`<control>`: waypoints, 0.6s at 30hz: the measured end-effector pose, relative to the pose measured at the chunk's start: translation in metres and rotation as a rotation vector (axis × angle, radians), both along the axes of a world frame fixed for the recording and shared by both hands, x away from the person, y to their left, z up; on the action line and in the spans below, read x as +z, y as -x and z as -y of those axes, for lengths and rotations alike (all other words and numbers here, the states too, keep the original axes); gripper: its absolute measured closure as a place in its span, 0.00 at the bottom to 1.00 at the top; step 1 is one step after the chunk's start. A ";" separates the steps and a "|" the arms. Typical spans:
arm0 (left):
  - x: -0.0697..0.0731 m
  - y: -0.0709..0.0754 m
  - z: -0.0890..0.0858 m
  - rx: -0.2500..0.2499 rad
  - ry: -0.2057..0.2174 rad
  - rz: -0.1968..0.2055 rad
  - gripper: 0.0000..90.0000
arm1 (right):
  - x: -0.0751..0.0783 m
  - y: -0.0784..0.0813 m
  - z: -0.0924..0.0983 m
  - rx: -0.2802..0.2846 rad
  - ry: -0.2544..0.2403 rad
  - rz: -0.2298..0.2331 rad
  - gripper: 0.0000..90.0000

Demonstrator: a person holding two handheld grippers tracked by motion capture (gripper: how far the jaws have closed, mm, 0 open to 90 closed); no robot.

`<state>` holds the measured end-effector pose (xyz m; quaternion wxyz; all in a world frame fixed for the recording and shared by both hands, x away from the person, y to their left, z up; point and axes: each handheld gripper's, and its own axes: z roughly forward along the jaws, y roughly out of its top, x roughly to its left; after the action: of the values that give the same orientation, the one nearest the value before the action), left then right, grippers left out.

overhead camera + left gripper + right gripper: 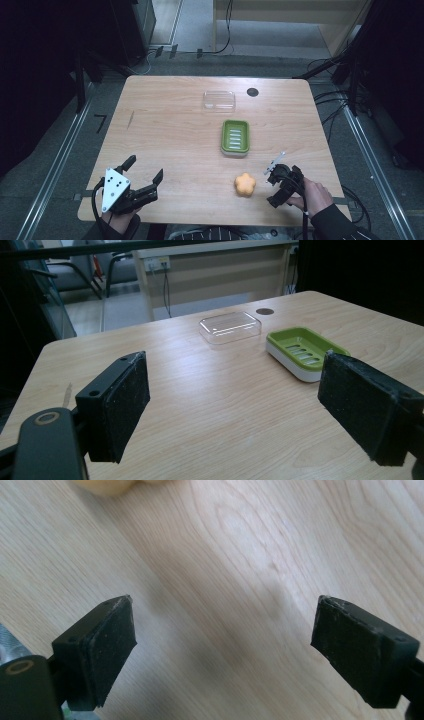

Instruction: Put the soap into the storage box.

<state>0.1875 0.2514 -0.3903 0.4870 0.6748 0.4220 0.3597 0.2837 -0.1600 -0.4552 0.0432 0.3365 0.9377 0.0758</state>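
Note:
An orange flower-shaped soap (245,184) lies on the wooden table (170,125) near its front edge. Its pale orange edge (105,485) sits at the top of the right gripper view. My right gripper (275,186) stands just right of the soap, open, with only bare wood between its jaws (222,612). A green soap dish (235,136) (305,350) sits behind the soap, and a clear plastic lid (219,100) (230,326) lies farther back. My left gripper (145,168) rests open at the front left, its jaws (232,375) aimed across the table toward the dish.
A dark round hole (252,92) (264,311) is set in the table near its far edge, right of the lid. Cables and dark stands ring the table on the floor. Bare wood stretches across the table's left half.

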 end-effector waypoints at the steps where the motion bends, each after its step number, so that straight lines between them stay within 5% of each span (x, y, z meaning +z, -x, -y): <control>1: 0.000 0.000 0.000 0.002 0.000 -0.002 0.15 | 0.001 -0.001 -0.004 0.014 0.000 0.006 0.12; 18: 0.000 -0.001 0.002 -0.015 -0.008 -0.003 0.15 | 0.000 -0.008 -0.033 0.085 -0.014 -0.011 0.10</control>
<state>0.1887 0.2498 -0.3904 0.4865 0.6803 0.4163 0.3567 0.2916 -0.1270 -0.4554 0.0326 0.2969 0.9508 0.0822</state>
